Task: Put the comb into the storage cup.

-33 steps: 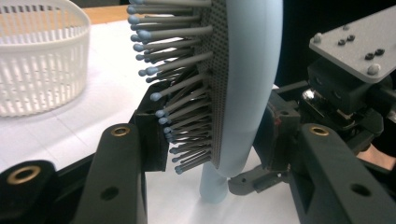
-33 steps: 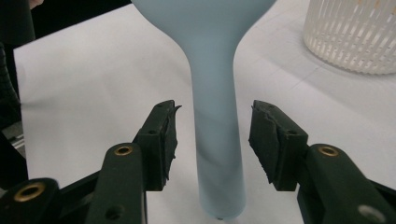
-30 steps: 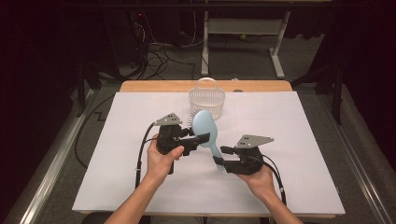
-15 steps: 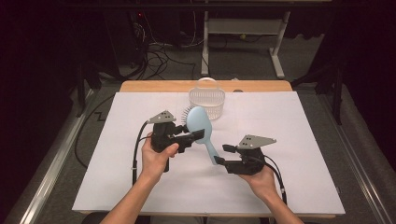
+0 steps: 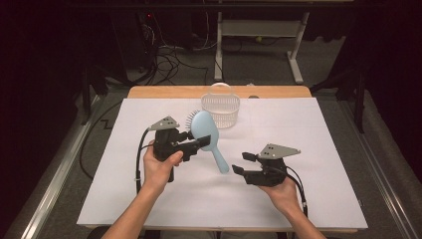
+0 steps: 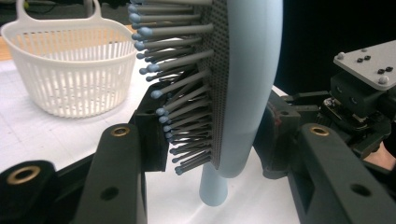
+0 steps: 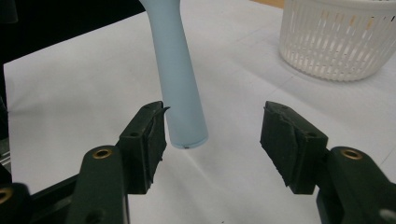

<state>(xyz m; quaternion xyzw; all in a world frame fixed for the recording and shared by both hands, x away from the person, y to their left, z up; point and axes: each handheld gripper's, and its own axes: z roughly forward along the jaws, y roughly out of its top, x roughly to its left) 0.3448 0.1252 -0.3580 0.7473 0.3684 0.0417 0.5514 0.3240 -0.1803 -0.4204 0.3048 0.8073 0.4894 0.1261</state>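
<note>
The bench [image 5: 149, 199], covered in white paper, carries a white slatted basket [image 5: 220, 110] at about twelve o'clock from the hands, and the blue hairbrush [image 5: 209, 137] hangs in the air between basket and person, clear of the paper. The left tongs [image 5: 198, 144] are closed on the brush head, one pad pressing into the bristles and the other against the smooth rounded back, with the handle pointing down toward five o'clock. The right tongs [image 5: 241, 163] stand wide open just beside the handle's end; in the right gripper view the handle tip [image 7: 187, 133] sits near the left-hand pad and not between the two pads. The main risk, as I judge it, lies in that single hold: bristles give way under pressure and the back is curved and slick, so the head could pivot or slide out, and the long handle adds leverage if the hand tilts. A drop from here would likely land on the paper short of the basket. If the brush is meant for the basket, which I cannot confirm, its length against the basket's narrow mouth could make it catch on the rim or tip the light basket over. The open right tongs, so near the handle, could also knock it sideways with a careless move.
</note>
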